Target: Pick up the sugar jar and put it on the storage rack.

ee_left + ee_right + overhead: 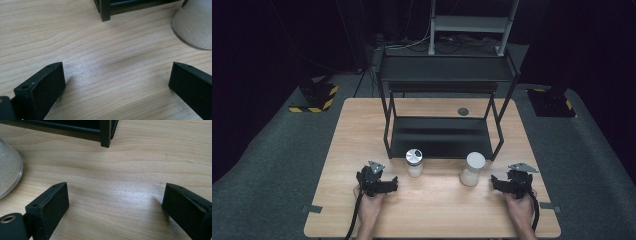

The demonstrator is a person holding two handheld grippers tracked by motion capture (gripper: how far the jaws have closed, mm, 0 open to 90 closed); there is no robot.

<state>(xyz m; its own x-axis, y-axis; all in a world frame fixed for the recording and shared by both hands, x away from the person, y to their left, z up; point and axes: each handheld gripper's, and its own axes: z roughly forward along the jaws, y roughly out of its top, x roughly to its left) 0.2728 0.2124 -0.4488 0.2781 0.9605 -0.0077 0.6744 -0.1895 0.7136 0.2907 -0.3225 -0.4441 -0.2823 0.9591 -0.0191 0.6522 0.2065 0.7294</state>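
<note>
Nothing looks done yet: both shakers, metal-capped jar (414,163) and white canister (472,168), stand on the surface before the black rack (442,137), left tongs (390,185) and right tongs (495,181) wide, empty.

Centre frame in the high view, a black two-tier metal rack (444,107) stands on the far half of the light wooden bench (432,212), its lower shelf dark and bare. Just right of the rack's top, a small round dark disc (463,111) sits in the benchtop. Upper centre, a grey metal frame (472,25) rises from the floor. Yellow-black striped bases (314,97) flank the bench, left and right.
</note>
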